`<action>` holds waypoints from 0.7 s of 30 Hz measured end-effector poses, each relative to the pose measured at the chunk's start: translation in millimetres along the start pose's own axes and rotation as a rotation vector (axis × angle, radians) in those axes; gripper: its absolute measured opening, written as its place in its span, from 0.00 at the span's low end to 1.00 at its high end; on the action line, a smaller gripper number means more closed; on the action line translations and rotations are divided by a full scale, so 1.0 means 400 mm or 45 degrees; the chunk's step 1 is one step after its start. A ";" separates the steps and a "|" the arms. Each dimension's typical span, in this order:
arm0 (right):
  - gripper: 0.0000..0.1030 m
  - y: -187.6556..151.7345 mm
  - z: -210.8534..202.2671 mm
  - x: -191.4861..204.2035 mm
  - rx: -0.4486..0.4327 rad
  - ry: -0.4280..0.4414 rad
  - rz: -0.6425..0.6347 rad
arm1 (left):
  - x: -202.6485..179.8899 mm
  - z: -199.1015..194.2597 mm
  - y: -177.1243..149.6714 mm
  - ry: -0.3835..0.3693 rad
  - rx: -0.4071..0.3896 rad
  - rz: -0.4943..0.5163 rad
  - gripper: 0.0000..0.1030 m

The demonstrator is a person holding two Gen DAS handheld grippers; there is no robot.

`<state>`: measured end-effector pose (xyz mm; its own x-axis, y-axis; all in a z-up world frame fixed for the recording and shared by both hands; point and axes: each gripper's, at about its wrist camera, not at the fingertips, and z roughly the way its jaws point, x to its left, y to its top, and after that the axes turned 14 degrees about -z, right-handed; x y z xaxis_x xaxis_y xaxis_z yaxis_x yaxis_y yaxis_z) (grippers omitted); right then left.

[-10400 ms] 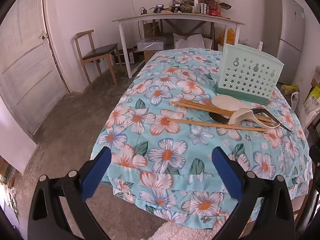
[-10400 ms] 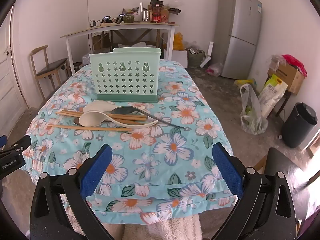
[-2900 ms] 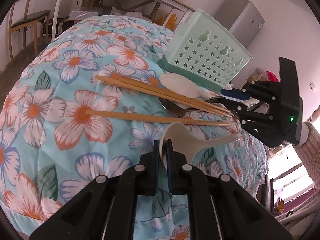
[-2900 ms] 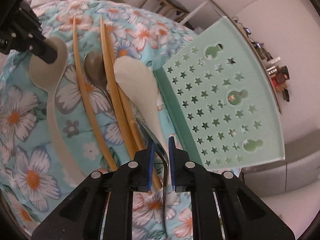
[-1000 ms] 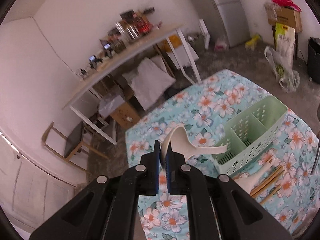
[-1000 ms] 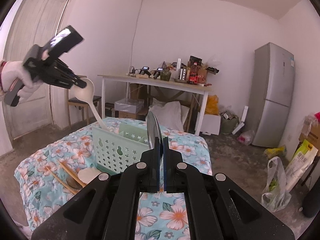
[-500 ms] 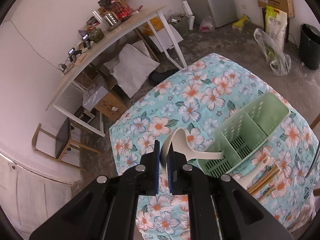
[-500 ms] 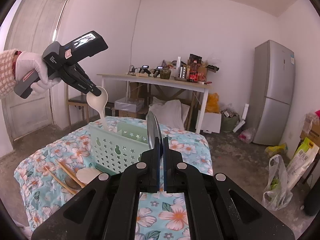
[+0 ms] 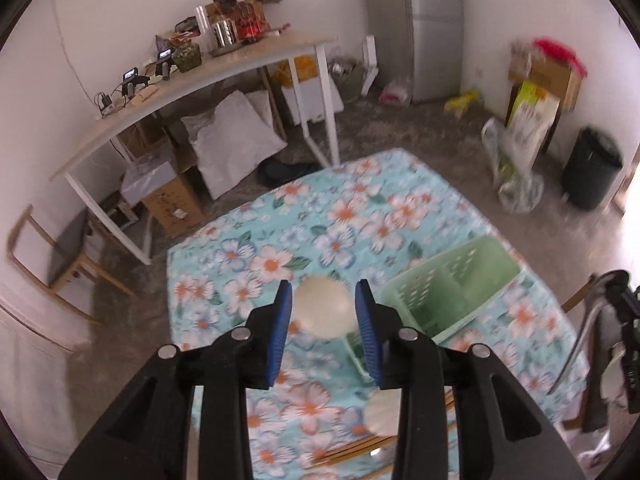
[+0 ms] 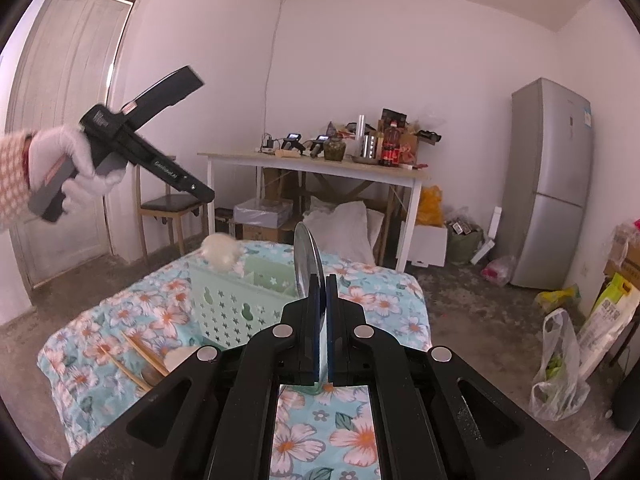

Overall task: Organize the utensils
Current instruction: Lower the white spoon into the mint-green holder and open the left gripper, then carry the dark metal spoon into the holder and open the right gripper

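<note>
Freshly released white spoon (image 9: 322, 310) below parted left gripper (image 9: 324, 312), "GenRobot.AI".

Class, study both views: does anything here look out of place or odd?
The white spoon looks odd: blurred at the green basket rim, bowl up, not gripped by the open left gripper. Whether it is falling or settled is unclear. Chopsticks lie loose on the cloth.
</note>
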<state>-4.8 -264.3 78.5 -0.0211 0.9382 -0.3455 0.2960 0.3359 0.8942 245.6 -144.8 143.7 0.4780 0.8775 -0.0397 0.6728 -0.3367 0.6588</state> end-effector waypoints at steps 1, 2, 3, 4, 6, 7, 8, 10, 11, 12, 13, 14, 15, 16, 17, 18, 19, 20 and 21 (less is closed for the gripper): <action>0.01 0.008 -0.004 -0.005 -0.007 -0.005 0.001 | 0.011 -0.011 -0.007 -0.024 -0.028 -0.032 0.31; 0.01 0.018 -0.006 -0.008 -0.014 -0.007 0.003 | 0.019 -0.020 -0.015 -0.037 -0.049 -0.053 0.31; 0.01 0.029 -0.009 -0.015 -0.025 -0.010 0.010 | 0.028 -0.028 -0.024 -0.049 -0.073 -0.076 0.31; 0.01 0.041 -0.014 -0.022 -0.038 -0.013 0.017 | 0.041 -0.040 -0.043 -0.067 -0.105 -0.110 0.32; 0.01 0.064 -0.019 -0.036 -0.065 -0.024 0.027 | 0.061 -0.052 -0.069 -0.089 -0.140 -0.166 0.33; 0.01 0.075 -0.021 -0.042 -0.078 -0.028 0.032 | 0.075 -0.059 -0.094 -0.109 -0.164 -0.207 0.34; 0.01 0.091 -0.024 -0.053 -0.098 -0.031 0.043 | 0.087 -0.064 -0.113 -0.123 -0.180 -0.241 0.34; 0.01 0.116 -0.023 -0.072 -0.131 -0.032 0.063 | 0.111 -0.071 -0.164 -0.162 -0.217 -0.318 0.35; 0.01 0.132 -0.020 -0.081 -0.150 -0.034 0.073 | 0.120 -0.071 -0.190 -0.176 -0.230 -0.349 0.36; 0.01 0.147 -0.014 -0.090 -0.168 -0.033 0.082 | 0.128 -0.068 -0.224 -0.186 -0.242 -0.384 0.36; 0.01 0.160 -0.007 -0.097 -0.183 -0.033 0.090 | 0.133 -0.067 -0.249 -0.192 -0.250 -0.403 0.37; 0.01 0.169 -0.002 -0.099 -0.192 -0.033 0.093 | 0.136 -0.066 -0.273 -0.202 -0.260 -0.419 0.37; 0.01 0.180 0.006 -0.103 -0.203 -0.035 0.095 | 0.138 -0.063 -0.307 -0.215 -0.272 -0.441 0.38; 0.01 0.194 0.018 -0.107 -0.215 -0.037 0.098 | 0.139 -0.061 -0.328 -0.225 -0.277 -0.457 0.38; 0.01 0.202 0.027 -0.109 -0.223 -0.037 0.098 | 0.141 -0.057 -0.355 -0.243 -0.281 -0.481 0.39; 0.01 0.211 0.038 -0.110 -0.231 -0.040 0.097 | 0.141 -0.051 -0.380 -0.254 -0.279 -0.498 0.39; 0.01 0.221 0.051 -0.112 -0.237 -0.047 0.095 | 0.142 -0.044 -0.403 -0.260 -0.276 -0.510 0.40; 0.01 0.224 0.061 -0.112 -0.241 -0.052 0.092 | 0.145 -0.037 -0.418 -0.265 -0.271 -0.517 0.40; 0.01 0.229 0.071 -0.112 -0.245 -0.058 0.088 | 0.143 -0.029 -0.442 -0.275 -0.264 -0.526 0.40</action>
<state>50.5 -277.8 167.9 0.0377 0.9562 -0.2903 0.1075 0.2849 0.9525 147.5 -31.3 33.8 0.3167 0.8249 -0.4683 0.7145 0.1173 0.6898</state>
